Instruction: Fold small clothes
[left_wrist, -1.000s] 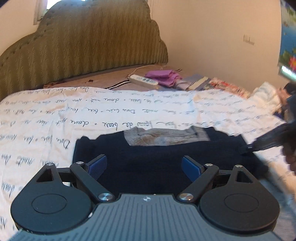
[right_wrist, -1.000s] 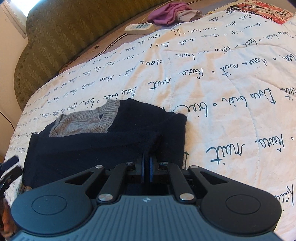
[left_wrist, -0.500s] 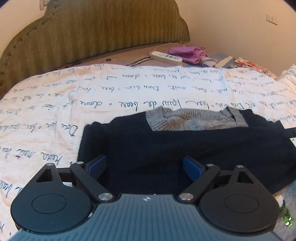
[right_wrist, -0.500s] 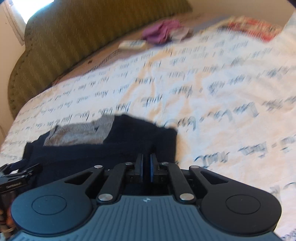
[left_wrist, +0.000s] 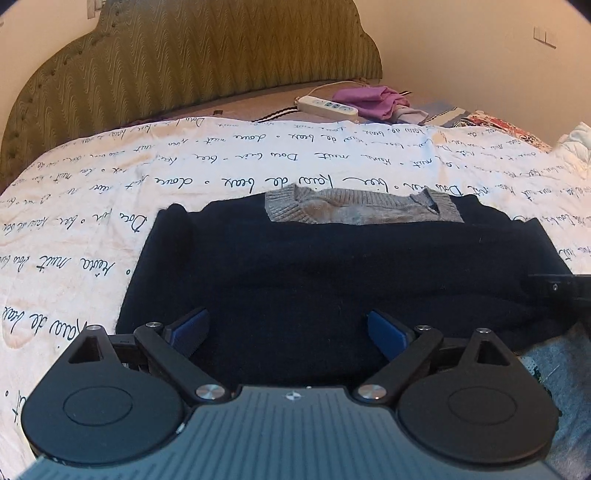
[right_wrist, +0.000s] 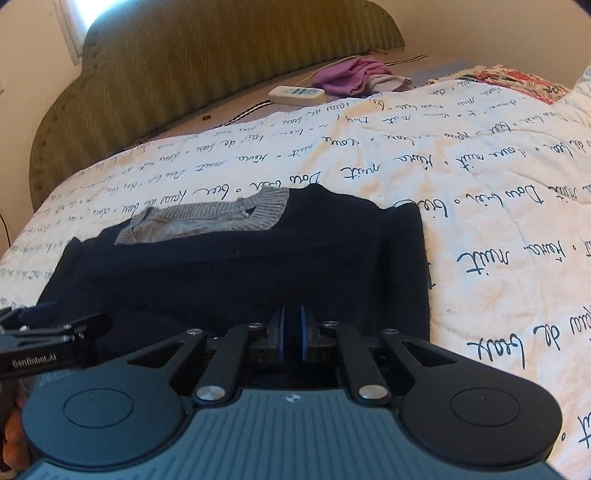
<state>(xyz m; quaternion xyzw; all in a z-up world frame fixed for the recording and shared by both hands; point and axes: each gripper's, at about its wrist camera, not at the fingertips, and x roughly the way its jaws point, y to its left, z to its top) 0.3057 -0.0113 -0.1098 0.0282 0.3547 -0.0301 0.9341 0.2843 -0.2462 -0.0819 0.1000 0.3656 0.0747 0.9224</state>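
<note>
Nearest, the left gripper (left_wrist: 288, 326) hangs over the near edge of the navy sweater (left_wrist: 332, 266), its blue pads spread wide apart. The right gripper (right_wrist: 291, 332) is pinched onto the sweater's near hem — dark cloth sits between its pads. The sweater lies flat on the script-printed bedspread (left_wrist: 110, 192), grey collar (left_wrist: 362, 206) on the far side. Beyond — a power strip (left_wrist: 327, 107) and the green headboard (left_wrist: 184, 66).

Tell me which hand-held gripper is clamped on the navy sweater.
The right hand-held gripper: blue pads pinched shut on the navy knitted sweater. The left hand-held gripper hangs wide open above it.
</note>
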